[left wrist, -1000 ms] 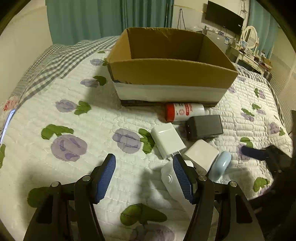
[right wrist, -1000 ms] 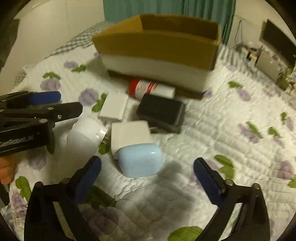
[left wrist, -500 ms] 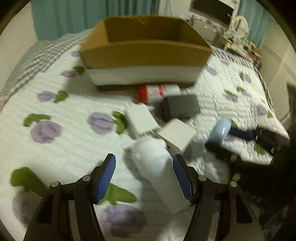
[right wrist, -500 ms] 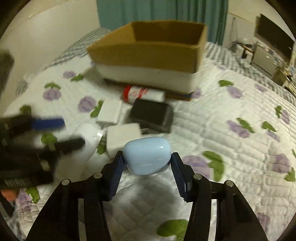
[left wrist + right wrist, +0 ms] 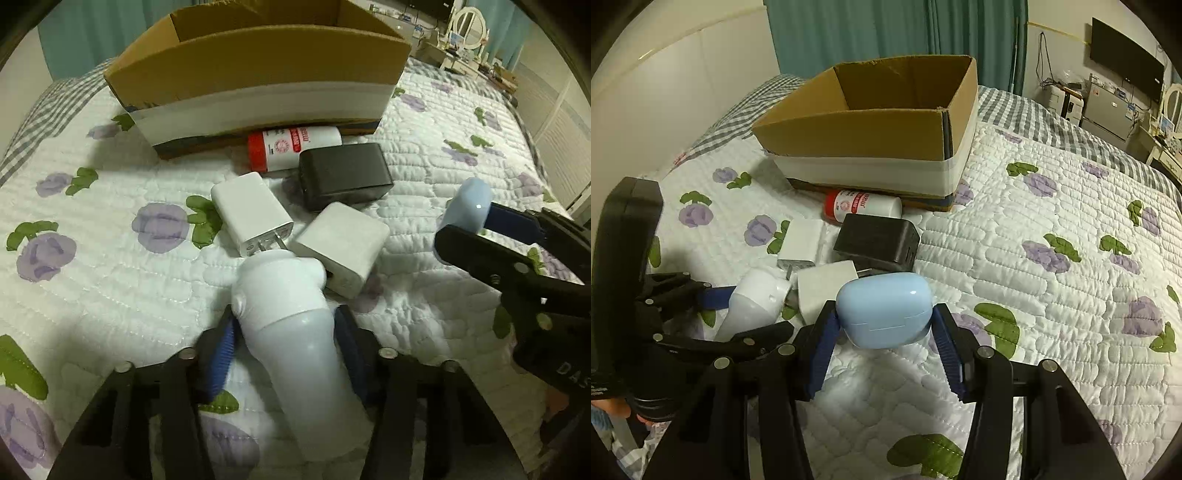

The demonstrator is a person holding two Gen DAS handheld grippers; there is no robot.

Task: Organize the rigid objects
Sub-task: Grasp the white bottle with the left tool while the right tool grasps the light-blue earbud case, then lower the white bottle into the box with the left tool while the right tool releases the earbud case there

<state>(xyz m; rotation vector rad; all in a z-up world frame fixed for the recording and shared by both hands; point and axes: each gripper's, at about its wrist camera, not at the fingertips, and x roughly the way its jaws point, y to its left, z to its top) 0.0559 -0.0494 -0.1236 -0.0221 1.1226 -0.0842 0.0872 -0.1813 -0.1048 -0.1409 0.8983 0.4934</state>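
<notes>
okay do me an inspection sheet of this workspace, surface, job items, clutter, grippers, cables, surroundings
Surface: quilted floral bedspread.
Job's things: open cardboard box; red-capped bottle lying against it; black adapter; two white chargers.
Clutter: nothing seen.
Grippers: left gripper shut on white bottle; right gripper shut on blue earbud case.
Cables: wall cords beyond the bed.
Surroundings: teal curtains, wall TV.

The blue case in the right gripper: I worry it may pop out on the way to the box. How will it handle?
The blue case looks glossy and rounded, so it may slip between the right gripper pads. It seems a rigid shell, unlikely to deform. Its seam suggests a hinged lid, which a hard squeeze could perhaps open.
</notes>
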